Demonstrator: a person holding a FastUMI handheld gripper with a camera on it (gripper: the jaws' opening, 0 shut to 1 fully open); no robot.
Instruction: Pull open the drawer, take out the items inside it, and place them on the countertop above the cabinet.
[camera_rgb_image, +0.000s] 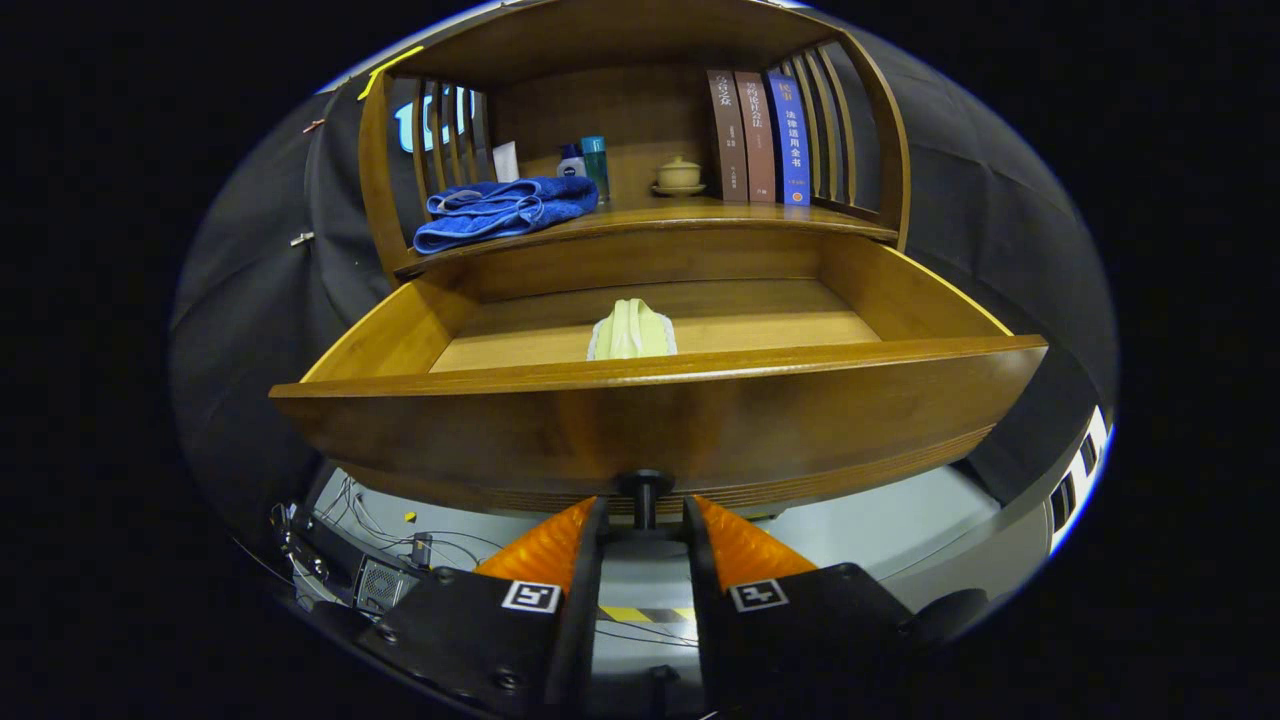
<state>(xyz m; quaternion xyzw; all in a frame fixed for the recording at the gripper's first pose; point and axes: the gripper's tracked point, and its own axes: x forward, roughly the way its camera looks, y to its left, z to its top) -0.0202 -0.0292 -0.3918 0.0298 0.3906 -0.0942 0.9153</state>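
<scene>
**Drawer out, gripper at the knob**

Gripper view. The gripper (645, 512) sits low in front of the drawer (655, 425), fingers pointing at the drawer front. The fingers stand a narrow gap apart, one on each side of the dark knob (645, 492) under the front's middle. Whether both fingertips press on the knob stem cannot be told; they lie very close to it.

The drawer is pulled well out from the cabinet (880, 150). Inside, on the drawer floor near the middle and just behind the front panel, lies a pale yellow-green folded cloth item (631, 331); its lower part is hidden by the front's top edge.

Countertop (700, 215) above the drawer carries: a blue towel (503, 208) bunched at the left, a white tube, a small white bottle and a teal bottle (595, 165) behind it, a small lidded pot (679, 175) on a saucer in the middle, three upright books (760, 135) at the right against the slatted side.

Below the drawer: grey floor, cables (400, 535) at the left.
</scene>
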